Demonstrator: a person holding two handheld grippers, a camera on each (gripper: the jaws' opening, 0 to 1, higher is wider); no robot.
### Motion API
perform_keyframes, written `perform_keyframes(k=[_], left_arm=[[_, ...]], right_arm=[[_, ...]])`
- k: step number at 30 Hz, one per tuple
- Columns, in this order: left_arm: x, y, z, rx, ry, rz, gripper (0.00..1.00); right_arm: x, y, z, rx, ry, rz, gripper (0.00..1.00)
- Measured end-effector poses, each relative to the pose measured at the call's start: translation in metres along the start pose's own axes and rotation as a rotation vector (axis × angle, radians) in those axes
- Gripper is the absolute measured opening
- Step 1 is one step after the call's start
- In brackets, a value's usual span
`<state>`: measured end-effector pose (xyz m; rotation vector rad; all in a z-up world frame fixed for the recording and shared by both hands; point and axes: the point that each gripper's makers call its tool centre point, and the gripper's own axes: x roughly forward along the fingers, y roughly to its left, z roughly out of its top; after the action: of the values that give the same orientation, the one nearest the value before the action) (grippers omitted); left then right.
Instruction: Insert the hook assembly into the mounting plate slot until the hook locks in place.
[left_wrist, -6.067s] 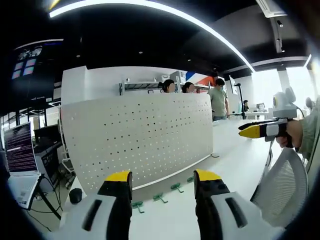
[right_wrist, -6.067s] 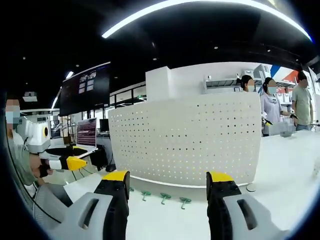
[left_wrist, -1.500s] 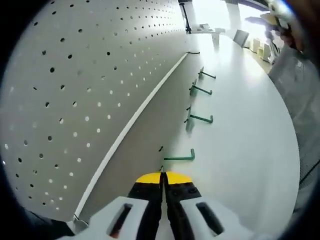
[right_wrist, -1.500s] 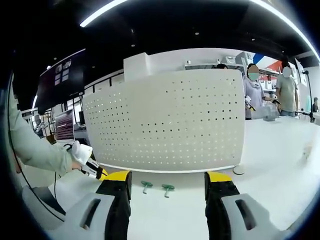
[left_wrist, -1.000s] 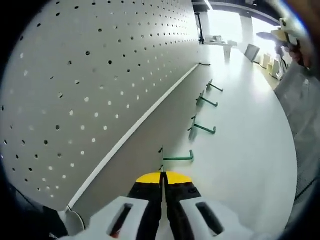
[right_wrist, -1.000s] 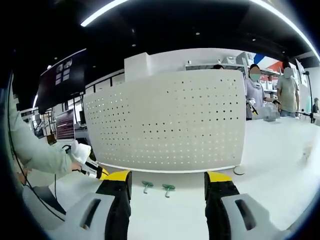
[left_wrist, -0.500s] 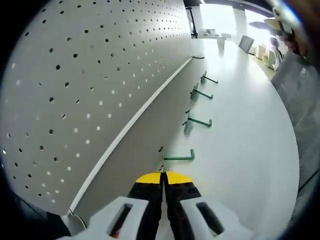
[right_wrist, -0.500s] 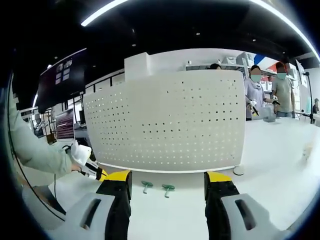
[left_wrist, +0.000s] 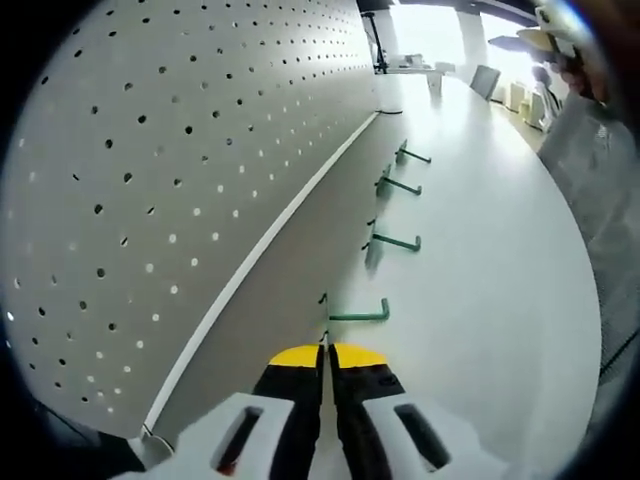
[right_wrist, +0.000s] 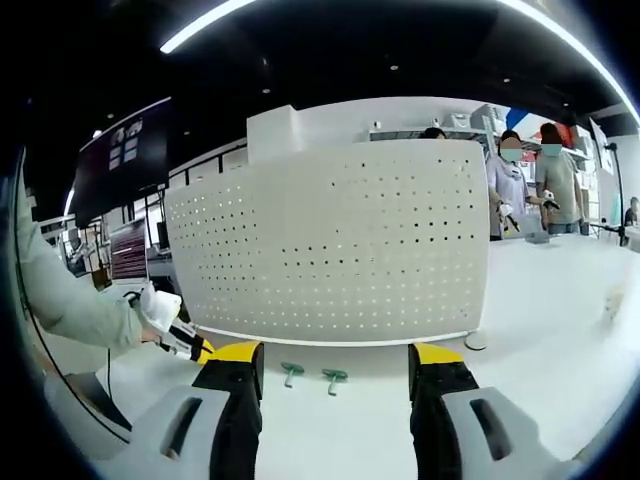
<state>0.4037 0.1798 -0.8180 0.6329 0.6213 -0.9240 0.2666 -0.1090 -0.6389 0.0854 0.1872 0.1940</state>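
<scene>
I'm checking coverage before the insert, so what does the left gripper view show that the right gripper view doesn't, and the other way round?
Left gripper view: the left hand-held gripper with jaws shut at the end of the nearest green hook, and three more green hooks lying in a row beyond it along the pegboard's foot.

Right gripper view: the right hand-held gripper with jaws open, the whole pegboard face, people standing behind it, and the left hand-held gripper low at the board's left end.

Both: the white pegboard, the white table and green hooks in front of the board.
</scene>
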Motion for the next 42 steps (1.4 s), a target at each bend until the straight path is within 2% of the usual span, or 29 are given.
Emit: perform_keyframes(k=[8, 23, 42], left_arm=[[0.001, -0.002, 0.002, 0.009, -0.006, -0.002, 0.08], [0.001, 0.0, 0.006, -0.003, -0.024, 0.008, 0.03], [-0.017, 0.004, 0.03, -0.013, -0.102, 0.048, 0.03]], right_arm=[[0.0, 0.0, -0.001, -0.002, 0.003, 0.0, 0.56], [0.001, -0.001, -0.002, 0.0, 0.008, -0.004, 0.56], [-0.002, 0.005, 0.009, -0.006, -0.021, 0.012, 0.56]])
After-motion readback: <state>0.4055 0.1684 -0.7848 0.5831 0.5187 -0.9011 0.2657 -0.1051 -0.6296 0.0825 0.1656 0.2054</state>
